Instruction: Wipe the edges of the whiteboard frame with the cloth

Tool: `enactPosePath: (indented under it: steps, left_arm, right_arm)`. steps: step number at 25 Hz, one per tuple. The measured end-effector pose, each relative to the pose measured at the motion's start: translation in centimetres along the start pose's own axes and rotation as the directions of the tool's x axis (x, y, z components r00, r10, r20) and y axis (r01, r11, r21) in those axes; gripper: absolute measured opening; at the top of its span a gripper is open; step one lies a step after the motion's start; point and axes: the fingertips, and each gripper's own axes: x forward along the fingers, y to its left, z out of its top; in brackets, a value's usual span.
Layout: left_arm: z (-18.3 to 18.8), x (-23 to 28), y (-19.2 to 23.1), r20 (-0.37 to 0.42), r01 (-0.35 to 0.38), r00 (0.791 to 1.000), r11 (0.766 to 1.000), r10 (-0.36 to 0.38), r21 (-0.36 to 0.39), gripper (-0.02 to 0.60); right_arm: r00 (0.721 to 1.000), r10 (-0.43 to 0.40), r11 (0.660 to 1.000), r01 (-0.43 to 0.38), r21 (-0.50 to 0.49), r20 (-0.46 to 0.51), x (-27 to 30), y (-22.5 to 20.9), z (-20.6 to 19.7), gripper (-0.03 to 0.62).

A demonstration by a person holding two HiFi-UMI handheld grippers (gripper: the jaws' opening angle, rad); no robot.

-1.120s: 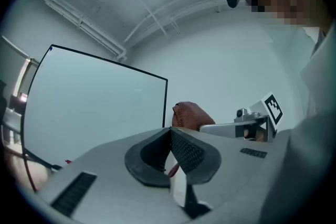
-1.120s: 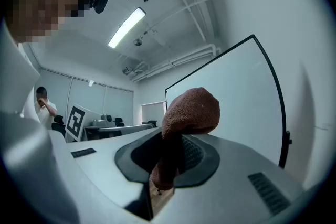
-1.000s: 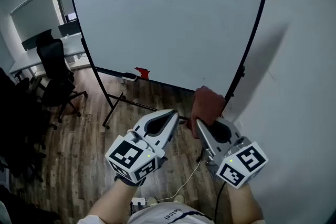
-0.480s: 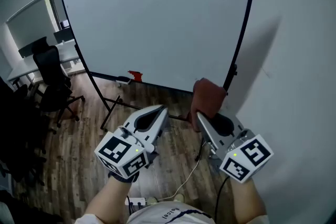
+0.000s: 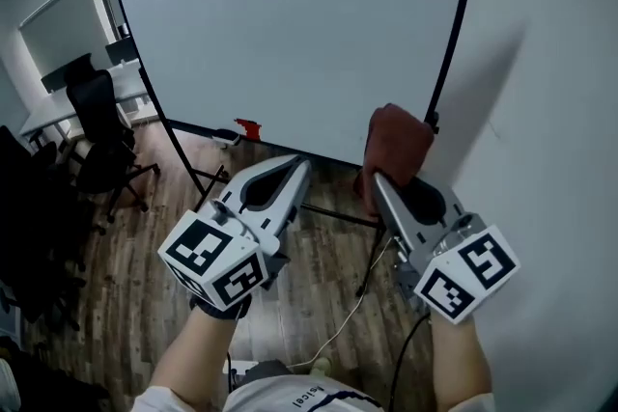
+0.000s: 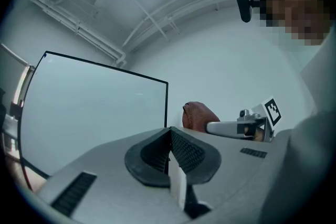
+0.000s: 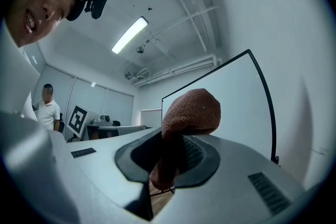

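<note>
Rust-brown cloth [image 7: 189, 113] is sticking up in a bunched wad beyond the fingertips of the right gripper [image 5: 379, 186]. Its jaws are clamping the lower fold, so a soft pad, not bare metal, is leading toward the black whiteboard frame [image 5: 452, 34], whose right-hand edge is rising just ahead and slightly right of those fingertips, seemingly not yet touching the cloth. The left gripper [image 5: 295, 171] is hanging alongside with its jaws pressed together on nothing, pointing toward the frame's bottom edge, probably idling as a spare while the wiping is falling to the right.
</note>
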Motion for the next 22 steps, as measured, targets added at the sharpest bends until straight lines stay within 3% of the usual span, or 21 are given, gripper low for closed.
enactPosePath:
  steps: [9,13,19,22]
  left_arm:
    - [2.1,6.1,2.4,0.023,0.04,0.999,0.999,-0.04,0.031,0.008]
    - [3.3,8.0,4.1,0.06,0.076,0.995,0.997,-0.078,0.033,0.008]
    - [7.2,13.5,12.2,0.117,0.118,0.986,0.993,-0.12,0.024,0.008]
    - [7.9,13.9,13.2,0.134,0.157,0.978,0.986,-0.162,0.048,0.008]
  right_arm:
    - [0.999,-0.01,0.999,0.011,-0.05,0.035,3.6,-5.2,2.9,0.053]
    - [0.998,-0.049,0.994,0.052,-0.098,0.039,5.2,-6.6,4.0,0.054]
    - [0.993,-0.114,0.979,0.119,-0.168,0.041,12.8,-11.3,6.5,0.054]
    - [0.987,-0.147,0.967,0.157,-0.203,0.064,13.8,-11.2,6.7,0.053]
